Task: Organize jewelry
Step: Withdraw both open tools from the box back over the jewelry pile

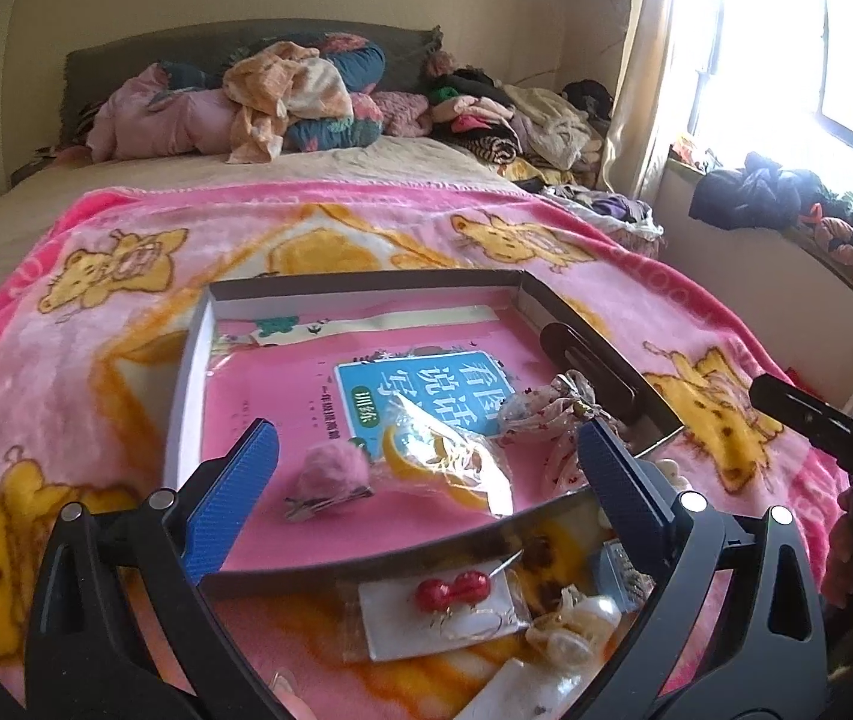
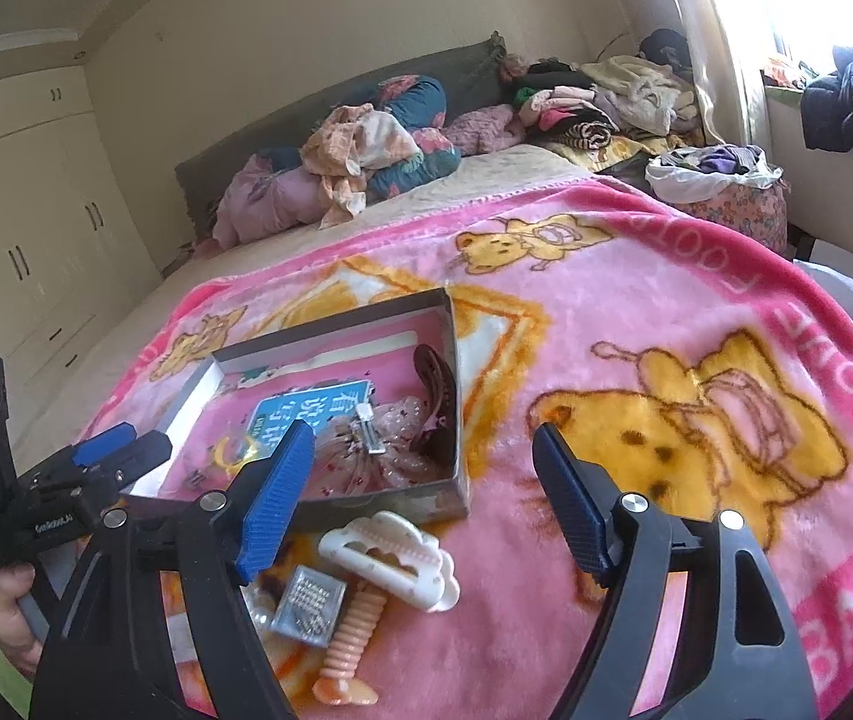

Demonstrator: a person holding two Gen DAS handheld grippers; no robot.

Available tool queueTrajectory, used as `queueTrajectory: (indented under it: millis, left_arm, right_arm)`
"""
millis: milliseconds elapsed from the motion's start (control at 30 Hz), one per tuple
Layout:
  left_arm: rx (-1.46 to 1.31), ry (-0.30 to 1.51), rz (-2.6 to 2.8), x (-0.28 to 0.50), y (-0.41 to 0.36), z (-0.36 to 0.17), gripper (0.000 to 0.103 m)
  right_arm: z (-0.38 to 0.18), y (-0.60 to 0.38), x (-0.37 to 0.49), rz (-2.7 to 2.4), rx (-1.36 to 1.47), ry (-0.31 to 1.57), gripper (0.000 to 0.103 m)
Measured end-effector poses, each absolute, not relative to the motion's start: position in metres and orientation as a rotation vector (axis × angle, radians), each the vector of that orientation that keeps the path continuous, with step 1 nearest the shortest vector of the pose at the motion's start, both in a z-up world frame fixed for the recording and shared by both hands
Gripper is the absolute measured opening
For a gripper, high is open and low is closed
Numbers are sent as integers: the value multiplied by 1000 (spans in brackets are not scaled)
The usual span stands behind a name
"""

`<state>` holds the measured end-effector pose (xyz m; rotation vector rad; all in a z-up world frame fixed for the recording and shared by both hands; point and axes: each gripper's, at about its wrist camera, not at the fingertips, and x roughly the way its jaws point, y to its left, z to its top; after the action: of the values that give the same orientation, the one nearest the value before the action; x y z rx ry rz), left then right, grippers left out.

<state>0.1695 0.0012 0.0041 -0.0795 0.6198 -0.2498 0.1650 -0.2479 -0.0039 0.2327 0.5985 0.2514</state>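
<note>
A shallow cardboard box (image 1: 198, 354) with a pink printed liner sits on a plush pink blanket (image 2: 636, 300) patterned with yellow bears, spread over a bed.

Inside the box, the left wrist view shows a fuzzy pink pom-pom hair clip (image 1: 330, 480) on a metal base, a crinkled clear plastic packet (image 1: 456, 450) with a yellow piece in it, a sheer dotted fabric bow (image 1: 546, 408), and a long dark flat hair clip (image 1: 594, 360) lying along the box's right wall, its long axis running from the near right corner toward the far one.

The left gripper (image 1: 426, 480) hangs over the box's near edge, its ribbed blue pads wide apart and grasping nothing. The right gripper (image 2: 426, 492) hangs over the blanket at the box's near right corner, its jaws likewise spread and empty.

Only the left wrist view shows the items just outside the near wall: a pair of glossy red round earrings (image 1: 453, 591) on a white card in a clear sleeve, and a cluster of pearly beads (image 1: 576, 624).

Only the right wrist view shows a white plastic claw clip (image 2: 396, 558), a ribbed peach plastic clip (image 2: 354, 642) with its long axis pointing away from the box toward the camera, and a small square rhinestone piece (image 2: 309, 609), all touching or just beside one another on the blanket. It also shows a hand (image 2: 9, 618) holding the left gripper's handle.
</note>
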Motion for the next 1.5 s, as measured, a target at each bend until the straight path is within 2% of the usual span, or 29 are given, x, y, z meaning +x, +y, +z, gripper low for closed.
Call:
queueTrajectory:
  millis: [600, 1500]
  left_arm:
    - [-64, 559, -252, 124, 13, 13, 91]
    - [-14, 625, -361, 88, 12, -15, 91]
  right_arm:
    - [-5, -230, 126, 288, 178, 608, 73]
    - [-50, -202, 101, 310, 98, 749, 73]
